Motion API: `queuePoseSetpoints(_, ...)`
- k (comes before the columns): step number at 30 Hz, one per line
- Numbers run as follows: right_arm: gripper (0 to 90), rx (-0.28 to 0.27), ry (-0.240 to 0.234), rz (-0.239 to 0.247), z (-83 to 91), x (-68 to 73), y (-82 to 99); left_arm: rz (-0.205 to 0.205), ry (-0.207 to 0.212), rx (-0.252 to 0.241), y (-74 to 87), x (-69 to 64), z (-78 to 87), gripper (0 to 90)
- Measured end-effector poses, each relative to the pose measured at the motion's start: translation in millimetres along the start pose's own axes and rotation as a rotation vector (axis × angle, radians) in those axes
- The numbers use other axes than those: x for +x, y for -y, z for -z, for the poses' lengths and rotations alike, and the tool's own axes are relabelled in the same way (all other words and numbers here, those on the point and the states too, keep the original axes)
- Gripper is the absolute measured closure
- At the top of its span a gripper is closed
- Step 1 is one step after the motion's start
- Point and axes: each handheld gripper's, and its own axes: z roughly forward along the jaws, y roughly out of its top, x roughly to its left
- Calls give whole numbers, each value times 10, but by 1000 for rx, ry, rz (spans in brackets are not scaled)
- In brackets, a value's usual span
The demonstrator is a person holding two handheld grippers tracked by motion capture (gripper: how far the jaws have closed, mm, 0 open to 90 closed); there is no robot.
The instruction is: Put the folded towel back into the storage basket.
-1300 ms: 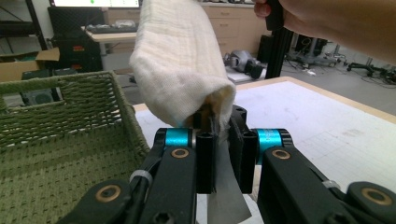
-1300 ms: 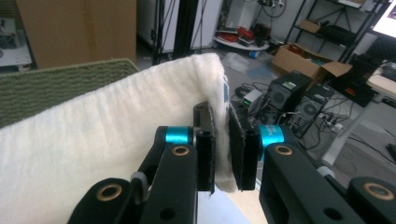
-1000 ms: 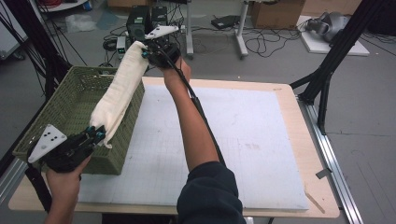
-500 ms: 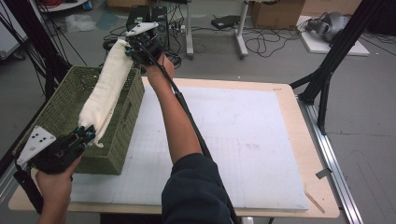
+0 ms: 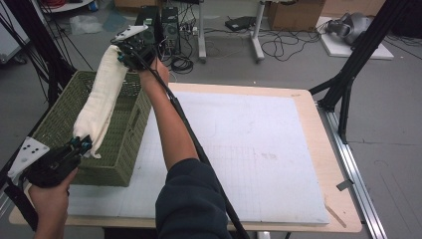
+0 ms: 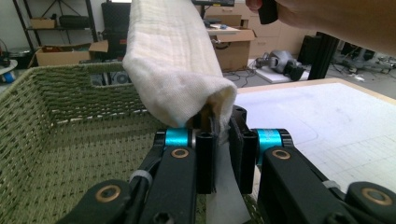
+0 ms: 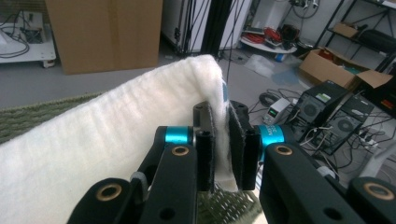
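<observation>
A cream folded cloth (image 5: 102, 97) hangs stretched between both grippers over the green woven basket (image 5: 59, 124) at the table's left. My left gripper (image 5: 83, 144) is shut on the cloth's near end, above the basket's front rim. My right gripper (image 5: 122, 56) is shut on the far end, raised beyond the basket's back edge. In the left gripper view the cloth (image 6: 177, 70) rises from my left gripper (image 6: 223, 154) over the basket (image 6: 70, 140). In the right gripper view the cloth (image 7: 93, 149) is pinched in my right gripper (image 7: 223, 154).
A white gridded mat (image 5: 249, 149) covers the wooden table (image 5: 343, 199) to the right of the basket. Black frame struts (image 5: 348, 74) stand at the table's right. Computer cases, cables and cardboard boxes lie on the floor beyond the table.
Both grippers have carried the cloth leftward, from over the basket's right wall to above its inside. The right hand moved further than the left.
</observation>
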Motion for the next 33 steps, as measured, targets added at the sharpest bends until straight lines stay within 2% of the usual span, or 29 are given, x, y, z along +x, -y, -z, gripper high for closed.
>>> queuePoseSetpoints(2,817,1,-4,-2,-39,22,-15,4,-2,5,9,14,1,825)
queuePoseSetpoints(4,818,4,-5,-3,-83,48,-29,25,-4,12,21,35,-2,819)
queuePoseSetpoints(6,817,13,-11,-5,-129,77,-37,64,-11,30,32,66,-4,785)
queuePoseSetpoints(7,810,15,-12,-3,-158,94,-38,92,-25,45,37,81,-11,735)
queuePoseSetpoints(8,776,14,-16,-5,-192,110,-36,115,-27,70,45,103,-21,678)
queuePoseSetpoints(9,647,16,-19,-14,-226,125,-27,136,-27,95,55,125,-33,632)
queuePoseSetpoints(10,477,18,-11,-20,-258,140,-11,159,-46,113,66,142,-45,543)
queuePoseSetpoints(11,429,21,4,-37,-280,152,10,180,-60,120,79,162,-49,436)
queuePoseSetpoints(12,427,25,-1,-49,-292,145,30,188,-65,110,92,178,-47,413)
queuePoseSetpoints(14,426,37,-16,-51,-267,124,72,188,-93,93,91,182,-40,339)
queuePoseSetpoints(17,421,27,-36,-70,-182,71,126,182,-94,69,74,176,-27,310)
queuePoseSetpoints(22,395,7,-50,-84,46,-14,272,163,-74,39,34,140,-24,252)
queuePoseSetpoints(25,377,6,-57,-89,188,-56,382,134,-66,48,10,98,-34,185)
queuePoseSetpoints(27,354,6,-65,-90,290,-86,475,114,-41,61,-2,62,-60,181)
queuePoseSetpoints(30,310,13,-71,-106,445,-130,607,117,-8,65,-2,25,-94,182)
queuePoseSetpoints(33,235,19,-43,-116,604,-174,707,104,30,47,-8,-20,-120,185)
